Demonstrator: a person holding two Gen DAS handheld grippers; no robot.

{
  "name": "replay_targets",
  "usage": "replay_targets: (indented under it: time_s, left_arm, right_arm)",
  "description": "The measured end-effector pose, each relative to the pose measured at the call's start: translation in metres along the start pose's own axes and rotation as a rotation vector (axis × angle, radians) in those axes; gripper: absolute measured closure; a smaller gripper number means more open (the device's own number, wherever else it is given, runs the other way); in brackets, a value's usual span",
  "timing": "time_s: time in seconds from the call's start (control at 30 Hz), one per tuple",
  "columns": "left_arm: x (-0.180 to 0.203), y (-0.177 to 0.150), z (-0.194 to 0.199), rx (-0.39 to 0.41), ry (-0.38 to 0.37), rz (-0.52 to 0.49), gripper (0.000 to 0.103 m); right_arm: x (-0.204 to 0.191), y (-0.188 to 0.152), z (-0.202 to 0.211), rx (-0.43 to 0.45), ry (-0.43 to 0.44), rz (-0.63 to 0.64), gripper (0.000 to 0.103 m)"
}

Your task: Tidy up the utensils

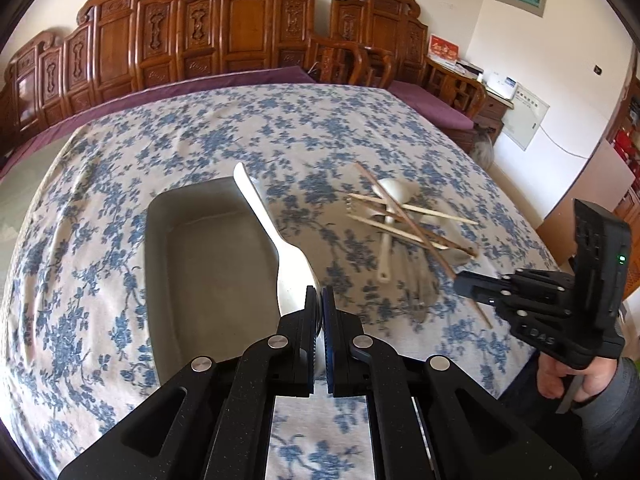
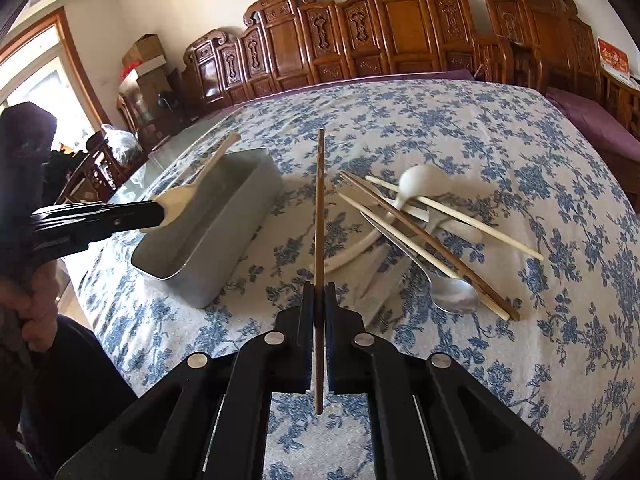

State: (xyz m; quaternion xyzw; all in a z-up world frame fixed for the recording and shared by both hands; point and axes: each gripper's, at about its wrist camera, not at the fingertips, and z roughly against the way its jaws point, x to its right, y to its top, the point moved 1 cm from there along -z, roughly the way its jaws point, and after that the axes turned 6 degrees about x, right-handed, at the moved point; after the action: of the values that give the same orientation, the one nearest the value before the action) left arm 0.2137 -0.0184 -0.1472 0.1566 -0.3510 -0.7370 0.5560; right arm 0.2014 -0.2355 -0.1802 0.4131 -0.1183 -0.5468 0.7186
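- Left gripper [image 1: 320,294] clenched on spoon [image 1: 262,216] bowl above tray [image 1: 208,256]: light, slick, pivots easily.
- Right gripper [image 2: 319,290] pinching chopstick [image 2: 320,208] mid-shaft: stiff, thin, prone to rolling.

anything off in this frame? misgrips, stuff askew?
Left gripper pinches the white spoon by its bowl, not the handle, over the grey tray. The remaining utensils lie crisscrossed on the tablecloth.

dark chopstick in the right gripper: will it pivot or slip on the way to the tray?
Likely stiff: the dark chopstick stays straight past the right gripper. It may pivot, since the fingers pinch one narrow spot with length on both sides. Probably light and smooth, so it could slide and rattle into the grey tray.
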Motion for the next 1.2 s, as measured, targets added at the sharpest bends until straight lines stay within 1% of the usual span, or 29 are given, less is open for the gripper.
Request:
replay_targets:
  time_s: [0.2, 0.3, 0.47, 0.57, 0.7, 0.83, 0.93, 1.2]
  left_arm:
    - [-0.025, -0.01, -0.017, -0.061, 0.009, 0.046, 0.101]
    - [-0.033, -0.015, -0.023, -0.069, 0.017, 0.063, 0.101]
    - [-0.047, -0.018, -0.03, -0.085, 0.062, 0.095, 0.1]
    - [-0.056, -0.02, -0.033, -0.094, 0.073, 0.12, 0.1]
    - [-0.065, -0.02, -0.028, -0.082, 0.083, 0.141, 0.1]
    - [-0.07, -0.017, -0.017, -0.046, 0.086, 0.151, 0.094]
    - [-0.073, -0.013, -0.005, -0.012, 0.108, 0.141, 0.09]
    - [-0.09, -0.007, 0.018, 0.046, 0.165, 0.128, 0.09]
  right_arm:
    - [-0.004, -0.001, -0.007, -0.016, 0.005, 0.006, 0.097]
    - [-0.007, -0.001, -0.009, -0.024, 0.005, 0.004, 0.097]
    - [-0.017, 0.001, -0.011, -0.042, 0.005, 0.009, 0.097]
    - [-0.024, 0.004, -0.013, -0.052, 0.004, 0.021, 0.097]
    - [-0.034, 0.009, -0.014, -0.06, 0.0, 0.035, 0.097]
    - [-0.048, 0.02, -0.015, -0.053, 0.011, 0.038, 0.097]
    - [-0.065, 0.029, -0.02, -0.055, 0.026, 0.058, 0.097]
    - [-0.101, 0.041, -0.052, -0.103, 0.058, 0.06, 0.097]
